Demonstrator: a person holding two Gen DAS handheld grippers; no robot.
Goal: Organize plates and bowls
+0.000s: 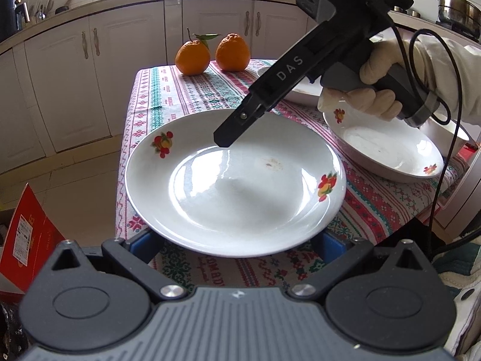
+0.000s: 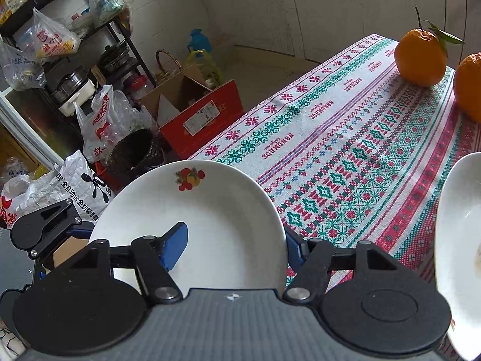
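Observation:
A white plate with fruit prints (image 1: 234,180) lies at the near end of the patterned table. My left gripper (image 1: 237,242) is open, its blue pads either side of the plate's near edge, mostly hidden under the rim. My right gripper (image 1: 224,141) reaches over the plate's far rim. In the right wrist view my right gripper (image 2: 231,246) stands astride the plate (image 2: 210,210): one blue pad (image 2: 174,245) lies inside the dish, the other below the rim. A second white plate (image 1: 384,147) lies to the right, with another dish (image 1: 300,90) behind it.
Two oranges (image 1: 212,52) stand at the table's far end. Kitchen cabinets (image 1: 126,60) lie beyond. A red box (image 1: 27,237) sits on the floor to the left, with bags, a dark bin (image 2: 135,153) and a shelf rack nearby. A white bowl (image 1: 448,135) shows at far right.

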